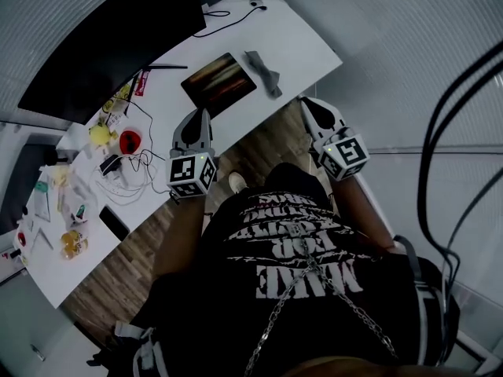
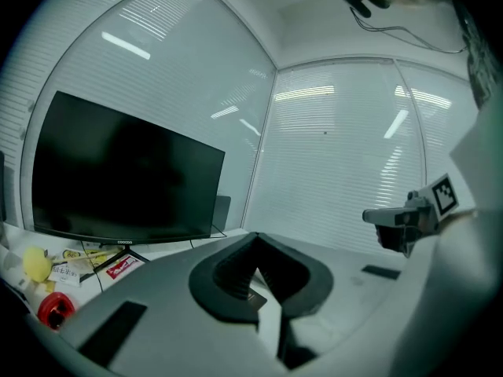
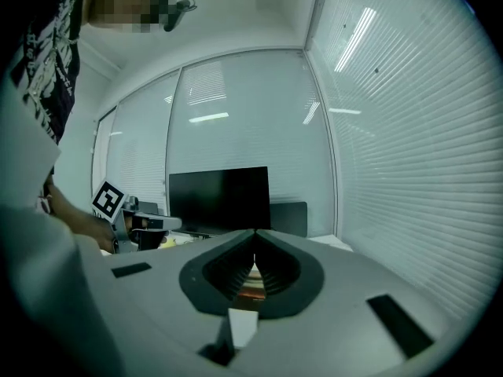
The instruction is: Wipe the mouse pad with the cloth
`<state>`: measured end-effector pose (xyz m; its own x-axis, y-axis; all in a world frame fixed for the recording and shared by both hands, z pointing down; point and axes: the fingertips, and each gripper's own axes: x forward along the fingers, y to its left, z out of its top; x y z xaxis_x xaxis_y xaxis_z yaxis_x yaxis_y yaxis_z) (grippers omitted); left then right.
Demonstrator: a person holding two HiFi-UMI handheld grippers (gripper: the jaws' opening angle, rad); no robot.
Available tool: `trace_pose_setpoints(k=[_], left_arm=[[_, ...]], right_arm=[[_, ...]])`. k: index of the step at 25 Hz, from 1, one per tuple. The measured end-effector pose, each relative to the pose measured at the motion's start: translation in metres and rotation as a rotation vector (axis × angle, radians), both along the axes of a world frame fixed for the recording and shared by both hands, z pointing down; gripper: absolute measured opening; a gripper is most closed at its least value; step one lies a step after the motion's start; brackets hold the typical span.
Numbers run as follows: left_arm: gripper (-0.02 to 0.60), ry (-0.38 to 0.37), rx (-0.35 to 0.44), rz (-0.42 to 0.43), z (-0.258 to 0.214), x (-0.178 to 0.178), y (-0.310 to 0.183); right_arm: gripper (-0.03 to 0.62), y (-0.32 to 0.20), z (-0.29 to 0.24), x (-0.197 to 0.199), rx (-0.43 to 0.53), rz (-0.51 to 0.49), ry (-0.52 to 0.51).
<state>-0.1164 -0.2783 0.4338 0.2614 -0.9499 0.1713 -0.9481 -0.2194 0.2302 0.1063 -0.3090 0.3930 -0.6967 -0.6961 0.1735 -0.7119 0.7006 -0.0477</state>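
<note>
**Desk:** Where's the pad from where you sit?

**Operator:** In my head view the dark rectangular mouse pad with a reddish print [image 1: 219, 83] lies flat on the white desk [image 1: 302, 42], in front of the black monitor [image 1: 110, 30]. My left gripper [image 1: 204, 113] hangs over the desk's near edge, and the pad is just ahead of its tips, not touching them.

**Desk:** And the cloth?

**Operator:** The crumpled grey cloth [image 1: 264, 72] lies against the pad's right edge. It is ahead of both grippers and between their lines. My right gripper [image 1: 305, 103] is near the desk's edge, and the cloth sits up and to the left of its tips, clear of them.

**Desk:** Jaws?

**Operator:** In the left gripper view the left gripper's [image 2: 255, 238] two tips meet with nothing between them. The right gripper [image 3: 254, 234] is the same in its own view, fully closed and empty. Neither gripper touches the pad or the cloth.
</note>
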Motion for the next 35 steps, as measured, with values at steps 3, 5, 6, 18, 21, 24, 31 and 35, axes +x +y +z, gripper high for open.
trace_pose_setpoints(k=[3, 5, 6, 18, 21, 24, 31, 35], left_arm=[[0.006, 0.007, -0.034, -0.02, 0.017, -0.01, -0.014], [0.006, 0.001, -0.07, -0.04, 0.034, -0.02, -0.027], [0.005, -0.001, -0.09, -0.052, 0.042, -0.024, -0.033], [0.006, 0.043, -0.366, -0.218, 0.17, -0.039, -0.117], [0.006, 0.066, -0.416, -0.252, 0.195, -0.039, -0.136], [0.005, 0.083, -0.456, -0.281, 0.214, -0.04, -0.141], [0.006, 0.11, -0.521, -0.34, 0.243, -0.051, -0.133], [0.005, 0.134, -0.513, -0.377, 0.241, -0.058, -0.127]], right_arm=[[0.002, -0.023, 0.012, -0.012, -0.02, -0.02, 0.03], [0.002, -0.043, 0.026, -0.019, -0.039, -0.03, 0.044], [0.002, -0.054, 0.034, -0.022, -0.054, -0.036, 0.049], [0.003, -0.184, 0.183, -0.057, -0.261, -0.231, 0.241], [0.007, -0.211, 0.236, -0.062, -0.333, -0.268, 0.352], [0.108, -0.227, 0.286, -0.066, -0.452, -0.301, 0.43], [0.107, -0.233, 0.343, -0.068, -0.576, -0.354, 0.6], [0.021, -0.229, 0.323, -0.09, -0.546, -0.423, 0.533]])
